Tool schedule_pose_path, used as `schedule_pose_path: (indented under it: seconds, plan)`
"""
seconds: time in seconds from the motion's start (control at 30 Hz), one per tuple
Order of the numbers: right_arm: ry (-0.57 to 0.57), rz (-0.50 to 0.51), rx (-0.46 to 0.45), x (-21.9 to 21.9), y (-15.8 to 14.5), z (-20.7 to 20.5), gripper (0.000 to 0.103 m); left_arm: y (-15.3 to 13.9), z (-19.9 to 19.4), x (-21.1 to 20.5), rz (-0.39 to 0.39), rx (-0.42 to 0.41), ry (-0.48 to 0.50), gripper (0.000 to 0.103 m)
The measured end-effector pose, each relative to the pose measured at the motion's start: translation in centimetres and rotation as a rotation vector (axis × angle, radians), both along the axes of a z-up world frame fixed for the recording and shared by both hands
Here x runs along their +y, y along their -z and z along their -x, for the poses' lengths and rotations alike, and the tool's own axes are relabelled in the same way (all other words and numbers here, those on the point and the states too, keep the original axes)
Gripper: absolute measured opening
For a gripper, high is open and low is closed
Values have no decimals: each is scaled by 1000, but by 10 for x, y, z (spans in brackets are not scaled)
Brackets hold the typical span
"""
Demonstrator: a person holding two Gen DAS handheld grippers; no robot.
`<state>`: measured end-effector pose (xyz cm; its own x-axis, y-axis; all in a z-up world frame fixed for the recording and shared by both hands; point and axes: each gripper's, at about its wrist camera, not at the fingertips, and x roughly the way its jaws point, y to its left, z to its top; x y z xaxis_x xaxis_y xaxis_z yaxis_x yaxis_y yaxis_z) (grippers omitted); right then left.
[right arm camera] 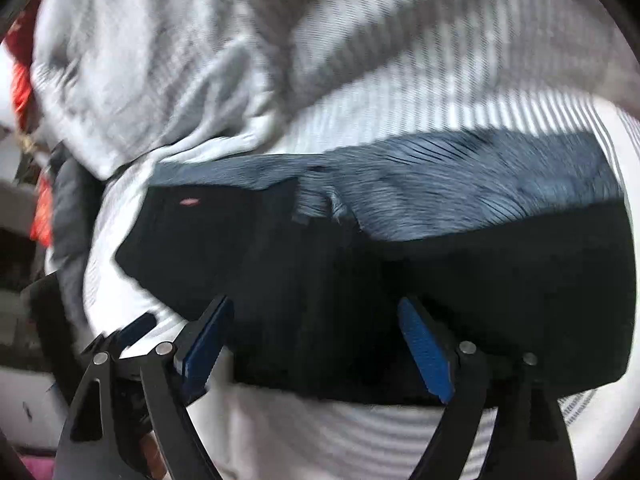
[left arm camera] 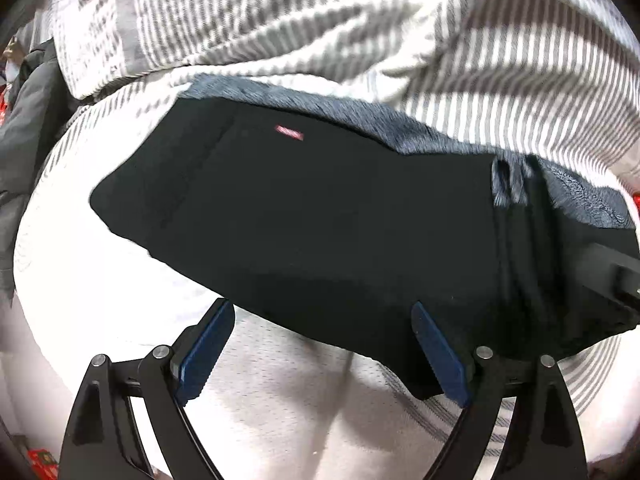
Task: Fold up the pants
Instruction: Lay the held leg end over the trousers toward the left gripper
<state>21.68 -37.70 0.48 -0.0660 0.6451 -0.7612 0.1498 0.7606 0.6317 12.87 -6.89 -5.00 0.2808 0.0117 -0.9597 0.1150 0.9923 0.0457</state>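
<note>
Left tool — jaws wide apart, nothing gripped, aimed steeply down. Right tool — jaws spread too, empty.

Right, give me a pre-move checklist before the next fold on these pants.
1. Left tongs open, nothing between the pads: ok.
2. Right tongs open, nothing gripped: ok.
3. Black pants lying fairly flat on the striped bedding: ok.
4. Fleecy grey lining tucked inside: not ok, it shows along the far edge.
5. Near hem of the pants lined up: cannot tell, both views are blurred.
6. Crumpled blanket off the pants: cannot tell.
</note>
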Motion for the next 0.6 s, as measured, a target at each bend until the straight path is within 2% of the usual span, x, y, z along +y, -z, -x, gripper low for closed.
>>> schedule_pose_path:
  seconds: [0.07, 0.13, 0.23, 0.33, 0.4, 0.47, 0.53, 0.6]
  plan:
    - [-24, -8, -34, -14, -18, -14, 87, -12, -4, 3, 13, -6, -14, 91]
    - [-57, 20, -45, -24, -24, -33, 87, -24, -4, -1, 39, -12, -25, 91]
    - [-165, 62, -27, -34, -6, -69, 82, -38, 8, -22, 96, 0, -39, 91]
    - [-293, 7, 17, -17, 18, -99, 69, -39, 15, -49, 156, 20, -50, 91]
    - [-395, -22, 44, 3, 33, -110, 66, -35, 17, -62, 180, 41, -68, 91]
    - [-495, -41, 63, 16, 48, -115, 59, -30, 20, -76, 220, 60, -105, 91]
    - [-588, -51, 51, 33, 56, -119, 57, -25, 21, -88, 257, 67, -138, 91]
    - [-648, -75, 40, 47, 59, -120, 55, -21, 22, -97, 258, 66, -153, 91]
